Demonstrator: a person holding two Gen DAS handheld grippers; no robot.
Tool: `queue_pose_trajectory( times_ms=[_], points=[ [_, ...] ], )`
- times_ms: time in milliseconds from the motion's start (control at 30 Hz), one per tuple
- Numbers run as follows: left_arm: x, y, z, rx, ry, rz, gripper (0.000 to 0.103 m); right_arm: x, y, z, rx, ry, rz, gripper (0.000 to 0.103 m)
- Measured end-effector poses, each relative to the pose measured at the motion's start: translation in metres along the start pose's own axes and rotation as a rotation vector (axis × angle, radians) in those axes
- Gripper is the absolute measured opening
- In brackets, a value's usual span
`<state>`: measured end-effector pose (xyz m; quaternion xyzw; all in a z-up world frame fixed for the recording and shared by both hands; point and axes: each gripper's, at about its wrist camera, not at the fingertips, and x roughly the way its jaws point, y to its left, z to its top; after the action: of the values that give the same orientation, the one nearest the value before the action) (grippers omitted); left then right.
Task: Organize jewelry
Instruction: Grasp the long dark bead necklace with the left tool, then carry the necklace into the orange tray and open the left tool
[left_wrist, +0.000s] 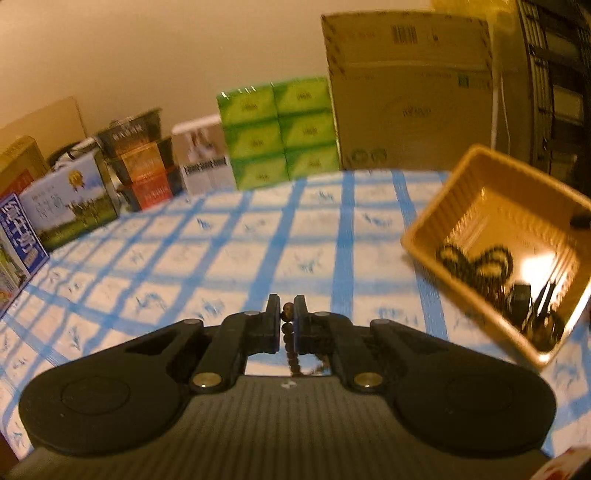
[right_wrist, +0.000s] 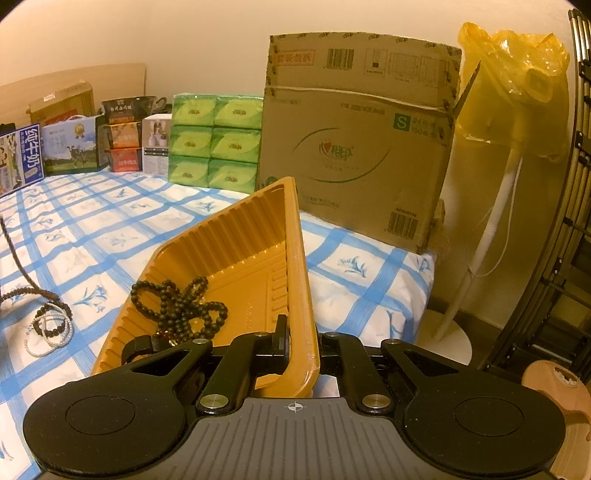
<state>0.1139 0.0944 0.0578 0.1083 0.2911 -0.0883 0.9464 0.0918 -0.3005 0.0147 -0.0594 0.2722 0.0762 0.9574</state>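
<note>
the left gripper (left_wrist: 285, 314), pinching a brown bead strand (left_wrist: 289, 332) at lower centre, could drop it short of the gold plastic tray (right_wrist: 236, 236) (the right gripper (right_wrist: 301, 339) clamps its rim, tilted).

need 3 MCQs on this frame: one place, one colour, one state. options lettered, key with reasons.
1. Where do the dark beads lie?
A. in the tray
B. on the carton
C. on the floor

2. What colour is the tray?
A. white
B. gold
C. green

3. What is the right gripper doing?
A. hanging open over the cloth
B. shut on the tray's rim
C. shut on a white bracelet

Key:
1 A: the coil rests on the tray floor in both views.
2 B: its ribbed walls show golden yellow.
3 B: its fingers sit either side of the rim; the left gripper pinches a bead strand.
</note>
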Motion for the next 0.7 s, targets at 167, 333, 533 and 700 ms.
queue_pose_trajectory(
  times_ms=[167,333,533,700],
  points=[
    [-0.012,0.007,0.021,-0.063,-0.045,0.021,0.006,0.0,0.0,0.0,-0.001,0.0,0.0,0.007],
    [-0.023,0.008,0.04,-0.095,-0.082,0.011,0.005,0.0,0.0,0.0,0.0,0.0,-0.001,0.007],
    [-0.032,-0.002,0.064,-0.082,-0.133,-0.02,0.005,-0.001,0.0,0.003,0.001,-0.002,0.001,0.007],
    [-0.036,-0.017,0.085,-0.068,-0.173,-0.071,0.006,-0.001,0.0,0.004,0.002,-0.002,0.0,0.007]
  ],
)
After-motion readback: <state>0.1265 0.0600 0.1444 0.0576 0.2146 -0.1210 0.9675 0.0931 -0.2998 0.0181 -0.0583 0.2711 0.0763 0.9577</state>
